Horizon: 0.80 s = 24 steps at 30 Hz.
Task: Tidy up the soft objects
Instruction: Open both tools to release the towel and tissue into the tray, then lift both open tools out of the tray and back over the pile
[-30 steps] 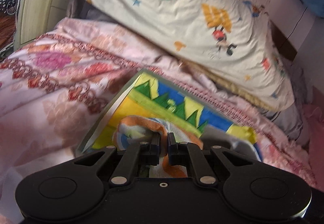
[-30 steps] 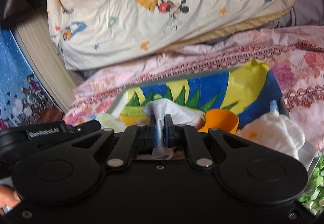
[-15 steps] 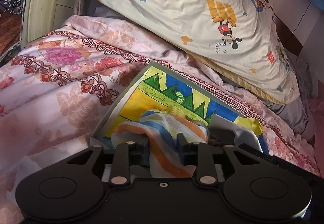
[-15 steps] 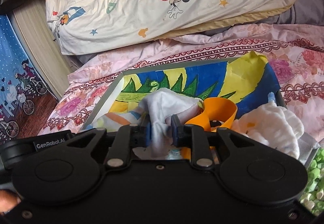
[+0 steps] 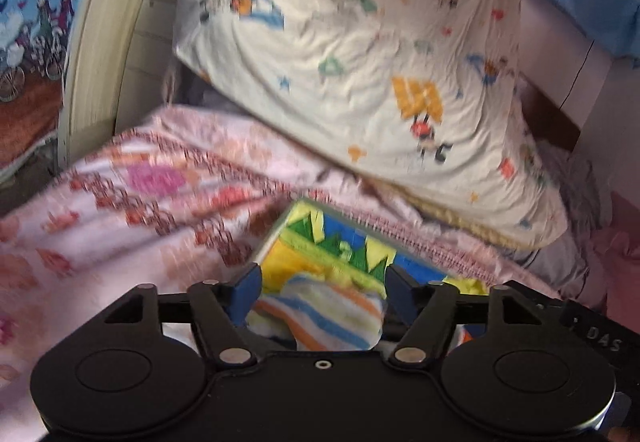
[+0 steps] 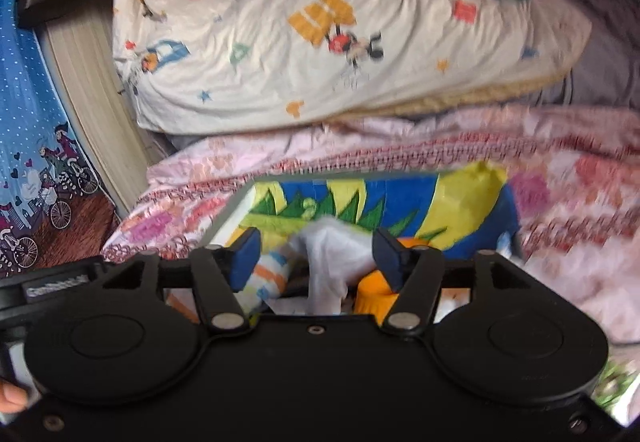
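Striped cloth (image 5: 320, 316) lies in the colourful box (image 5: 340, 242) on the bed, between the spread fingers of the left gripper (image 5: 322, 288), released. White cloth (image 6: 332, 262) stands bunched in the box beside an orange cup (image 6: 376, 292); right gripper (image 6: 314, 256) is likewise spread, grasping nothing. Pillow (image 5: 360, 62) lies behind the box.

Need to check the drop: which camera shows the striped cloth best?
The left wrist view: the striped cloth lies centred in the box between the open left gripper fingers, most of it visible. The right wrist view shows only an edge of it, beside the white cloth.
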Tool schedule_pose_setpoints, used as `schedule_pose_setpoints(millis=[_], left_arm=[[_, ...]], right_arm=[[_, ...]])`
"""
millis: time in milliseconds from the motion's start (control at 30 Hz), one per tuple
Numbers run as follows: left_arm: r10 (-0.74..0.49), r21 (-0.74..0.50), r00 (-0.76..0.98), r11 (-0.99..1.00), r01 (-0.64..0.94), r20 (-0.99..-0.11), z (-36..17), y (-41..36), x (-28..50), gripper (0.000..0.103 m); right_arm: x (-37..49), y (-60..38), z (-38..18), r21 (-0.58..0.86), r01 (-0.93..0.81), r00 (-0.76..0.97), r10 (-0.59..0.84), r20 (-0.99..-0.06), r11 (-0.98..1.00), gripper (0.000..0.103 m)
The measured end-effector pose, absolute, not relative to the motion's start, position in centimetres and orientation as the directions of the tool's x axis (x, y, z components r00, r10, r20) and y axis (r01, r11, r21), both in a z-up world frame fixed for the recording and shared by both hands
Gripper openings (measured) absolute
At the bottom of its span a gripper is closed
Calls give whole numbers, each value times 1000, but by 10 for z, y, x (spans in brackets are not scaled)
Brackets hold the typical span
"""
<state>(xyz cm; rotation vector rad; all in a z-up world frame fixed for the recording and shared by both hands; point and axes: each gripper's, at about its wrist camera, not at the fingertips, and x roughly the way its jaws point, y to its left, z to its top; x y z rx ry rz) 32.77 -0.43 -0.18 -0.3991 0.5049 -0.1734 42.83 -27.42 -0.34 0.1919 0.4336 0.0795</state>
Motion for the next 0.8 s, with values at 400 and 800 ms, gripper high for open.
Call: schedule_pose_setpoints(millis=[400,800], left_arm=[[-207,-318,920,943,97,-333,51,18,244,96],[-173,-216,927,971,103,-332,54,38,169,102]], right_arm=[[350,-263,52,196,-106,951,157,-267,975,93],[259,-237,67,147,-96,974,123,-188,985,102]])
